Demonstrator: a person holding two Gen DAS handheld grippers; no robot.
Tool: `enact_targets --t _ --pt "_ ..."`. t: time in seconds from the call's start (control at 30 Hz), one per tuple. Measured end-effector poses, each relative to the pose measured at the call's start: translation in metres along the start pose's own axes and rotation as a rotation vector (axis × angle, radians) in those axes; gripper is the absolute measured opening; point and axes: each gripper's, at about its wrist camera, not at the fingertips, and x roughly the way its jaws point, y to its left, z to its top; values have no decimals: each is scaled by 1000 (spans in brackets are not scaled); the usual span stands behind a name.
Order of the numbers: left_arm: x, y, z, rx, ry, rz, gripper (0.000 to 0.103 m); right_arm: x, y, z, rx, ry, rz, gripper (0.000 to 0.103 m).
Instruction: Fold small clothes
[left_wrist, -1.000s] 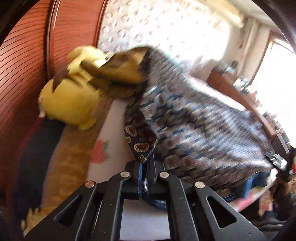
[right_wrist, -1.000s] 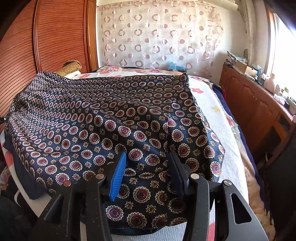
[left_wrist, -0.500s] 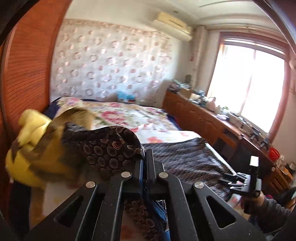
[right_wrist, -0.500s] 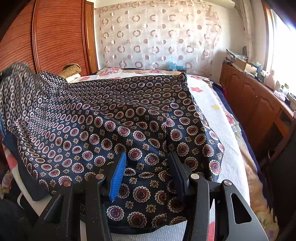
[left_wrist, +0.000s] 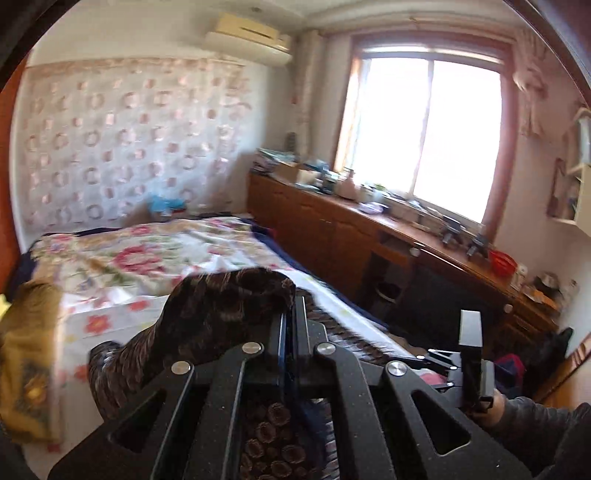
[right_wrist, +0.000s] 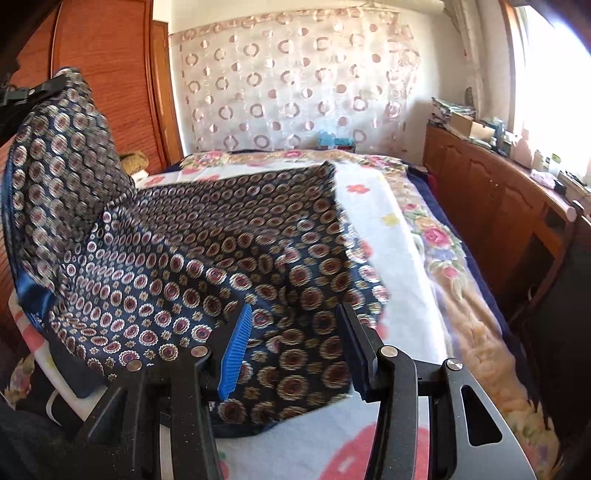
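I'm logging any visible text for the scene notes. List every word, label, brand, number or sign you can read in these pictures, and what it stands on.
None can be read.
Air conditioner: no legible brand; blurred.
Clutter on the wooden counter: boxes and bottles, any labels too small and blurred.
Patterned garment: only circular medallion print, no lettering.
Left gripper and right gripper: no markings visible.

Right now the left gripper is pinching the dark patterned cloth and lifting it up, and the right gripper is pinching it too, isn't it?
Not quite. The left gripper is shut on the patterned cloth and holds one side up, but the right gripper is not pinching: the right wrist view shows its jaws wide apart over the cloth, which lies on the flowered bed.
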Motion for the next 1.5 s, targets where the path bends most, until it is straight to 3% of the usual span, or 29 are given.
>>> enact_targets --t 0.1,0.23,0.33,0.43,0.53,0.8,0.93,1.2,1.47,1.5 --pt "16 -25 3 47 28 -47 3 -11 -3 2 9 -18 -5 49" --pt "27 -42 -13 80 102 -53 3 -20 -2 2 6 -32 0 49" --pt "21 -31 -25 64 127 -22 6 -20 1 3 0 -31 9 49" --pt "14 -15 -34 35 143 -7 18 -16 6 8 -18 -30 25 49" --pt "8 2 -46 32 152 72 24 -9 17 17 -38 -29 51 49" --pt "-6 52 -80 -54 173 179 31 32 53 56 -144 36 172 49" --pt "-13 66 -93 -78 175 209 32 52 69 74 -198 75 211 59" --pt "-15 77 -109 -111 181 216 32 117 67 91 -261 219 161 60" --pt "-13 77 -118 -120 189 203 32 153 64 112 -210 260 247 60" --pt "-13 77 -119 -119 191 202 32 156 64 113 -212 256 250 53"
